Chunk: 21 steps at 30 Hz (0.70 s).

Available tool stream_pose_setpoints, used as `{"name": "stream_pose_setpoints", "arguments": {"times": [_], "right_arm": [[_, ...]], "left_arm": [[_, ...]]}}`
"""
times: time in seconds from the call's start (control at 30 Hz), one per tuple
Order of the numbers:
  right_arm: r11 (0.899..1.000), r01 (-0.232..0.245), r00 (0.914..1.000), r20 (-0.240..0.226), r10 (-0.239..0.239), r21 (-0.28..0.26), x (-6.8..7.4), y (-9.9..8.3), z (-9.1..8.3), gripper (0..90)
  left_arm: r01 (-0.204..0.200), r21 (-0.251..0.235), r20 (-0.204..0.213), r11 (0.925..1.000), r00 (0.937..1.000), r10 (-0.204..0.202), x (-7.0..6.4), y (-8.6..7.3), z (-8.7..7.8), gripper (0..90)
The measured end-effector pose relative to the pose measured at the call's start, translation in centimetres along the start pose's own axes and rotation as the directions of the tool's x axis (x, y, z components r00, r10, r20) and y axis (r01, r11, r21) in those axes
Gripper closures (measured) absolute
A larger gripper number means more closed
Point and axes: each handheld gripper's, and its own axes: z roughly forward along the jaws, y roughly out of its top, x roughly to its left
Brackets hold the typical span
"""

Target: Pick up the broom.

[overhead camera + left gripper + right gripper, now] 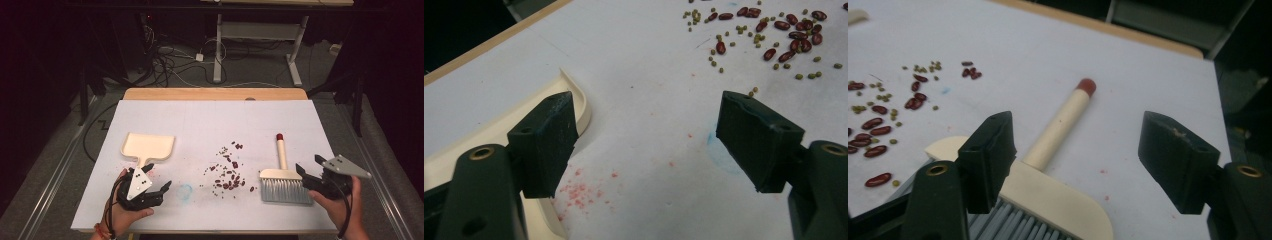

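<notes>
A cream dustpan [148,147] lies at the left of the white table top, its handle toward me. My left gripper [159,178] hovers open just in front of the handle; in the left gripper view the dustpan's rim [580,105] sits behind the left jaw. Red beans and small green beans [227,172] are scattered mid-table, and also show in the left gripper view [791,37] and the right gripper view [883,112]. A cream hand brush [281,172] with grey bristles and a red-tipped handle [1060,125] lies at the right. My right gripper [311,166] is open beside the brush head.
The white sheet [200,120] covers a wooden table whose far edge [215,93] shows. Red specks [581,192] and a faint blue smear [185,191] mark the sheet near the front. Cables and a desk frame [260,50] stand on the floor beyond.
</notes>
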Motion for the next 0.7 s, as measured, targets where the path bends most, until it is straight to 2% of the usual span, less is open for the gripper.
{"name": "stream_pose_setpoints", "arguments": {"times": [0.03,0.07,0.1,0.17,0.23,0.33,0.4,0.5,0.53,0.57,0.63,0.67,0.7], "right_arm": [[0.999,-0.024,0.9995,-0.019,0.024,0.044,-0.1,0.5,0.6,33.0],[0.999,-0.024,0.9995,-0.019,0.024,0.044,-0.1,0.5,0.6,33.0],[0.994,-0.047,0.9981,-0.035,0.051,0.103,-0.3,1.6,1.8,34.2],[0.99,-0.04,0.9989,-0.018,0.043,0.138,-0.3,2.7,3.2,34.6],[0.983,-0.046,0.9984,-0.025,0.051,0.175,-0.2,3.8,4.9,34.6],[0.966,-0.04,0.9975,-0.045,0.053,0.256,0.0,4.8,7.7,35.8],[0.946,-0.059,0.9944,-0.065,0.084,0.318,0.1,4.9,9.5,35.9],[0.911,-0.086,0.9928,-0.042,0.112,0.404,-0.1,4.7,11.9,42.2],[0.911,-0.086,0.9928,-0.042,0.112,0.404,-0.1,4.7,11.9,42.2],[0.889,-0.103,0.991,-0.031,0.13,0.447,-0.3,4.4,13.1,46.8],[0.868,-0.113,0.9903,-0.017,0.138,0.483,-0.4,3.9,14.1,51.0],[0.866,-0.112,0.9901,-0.02,0.139,0.488,-0.5,3.8,14.4,53.8],[0.87,-0.102,0.9922,-0.014,0.124,0.482,-0.5,3.8,14.5,57.3]], "left_arm": [[-0.001,0.0,0.004,1.0,1.0,0.001,0.0,0.0,0.0,23.5],[-0.001,0.0,0.004,1.0,1.0,0.001,0.0,0.0,0.0,23.5],[0.001,-0.001,0.006,1.0,1.0,-0.001,-0.1,0.0,0.0,23.5],[0.005,0.001,0.011,1.0,0.9999,-0.005,0.0,0.0,0.1,23.5],[0.01,0.001,0.011,0.9999,0.9999,-0.01,0.0,0.0,0.2,23.5],[0.012,0.0,0.015,0.9999,0.9998,-0.012,0.0,0.0,0.2,23.5],[0.007,0.007,0.024,1.0,0.9997,-0.008,0.0,0.0,0.1,23.6],[-0.01,0.015,0.023,0.9998,0.9997,0.01,-0.3,0.0,0.0,23.5],[-0.01,0.015,0.023,0.9998,0.9997,0.01,-0.3,0.0,0.0,23.6],[-0.017,0.02,0.028,0.9997,0.9995,0.017,-0.4,-0.1,-0.1,23.6],[-0.022,0.028,0.034,0.9994,0.9992,0.021,-0.4,-0.1,0.0,24.4],[-0.027,0.036,0.037,0.999,0.999,0.025,-0.5,-0.2,0.1,24.8],[-0.027,0.036,0.037,0.999,0.999,0.025,-0.5,-0.2,0.1,24.8]]}}
